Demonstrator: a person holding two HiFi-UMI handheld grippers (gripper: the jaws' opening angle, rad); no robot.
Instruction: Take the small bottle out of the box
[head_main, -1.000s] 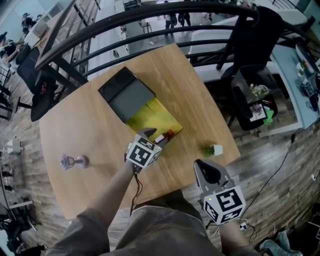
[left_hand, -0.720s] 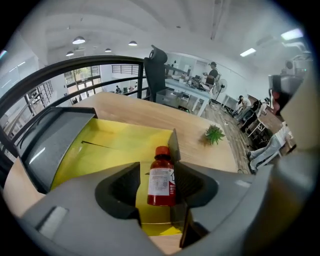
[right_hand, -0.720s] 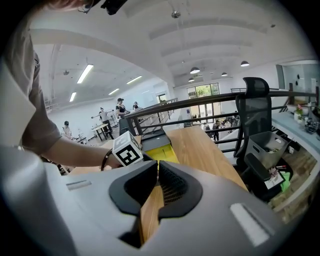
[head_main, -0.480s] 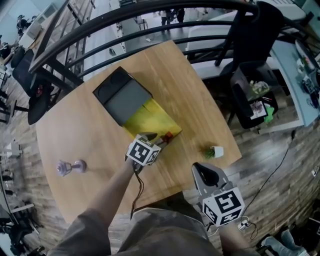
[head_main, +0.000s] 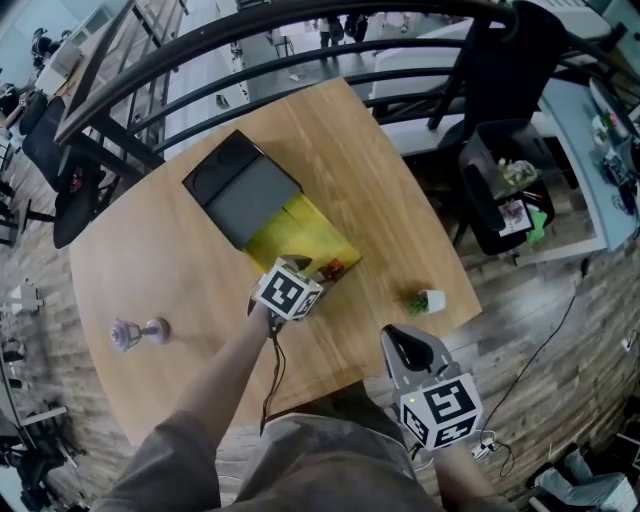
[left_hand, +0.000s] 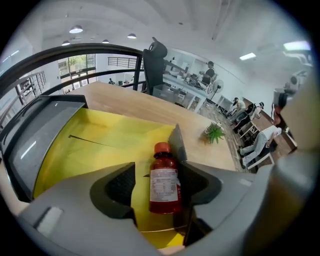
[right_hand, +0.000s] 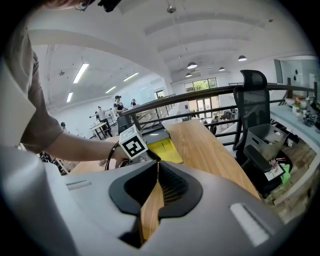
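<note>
Head view: left tongs (head_main: 312, 275) angle steeply down into the yellow box (head_main: 290, 232) on the surface (head_main: 150, 260), forearm stretched forward; right tongs (head_main: 403, 340) hang near the surface edge.
Left gripper view: jaws have just been opening, now wide around the bottle (left_hand: 164, 181) lying by the box's right wall, pads clear. We'd centre on the label, then squeeze.
Right gripper view: jaws closed, empty.

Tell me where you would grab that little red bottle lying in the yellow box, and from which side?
Probably the small bottle by its labelled middle, from above: it lies flat, orange cap pointing away from the person, straight sides exposed. The box wall stands close along one side, leaving little room.
</note>
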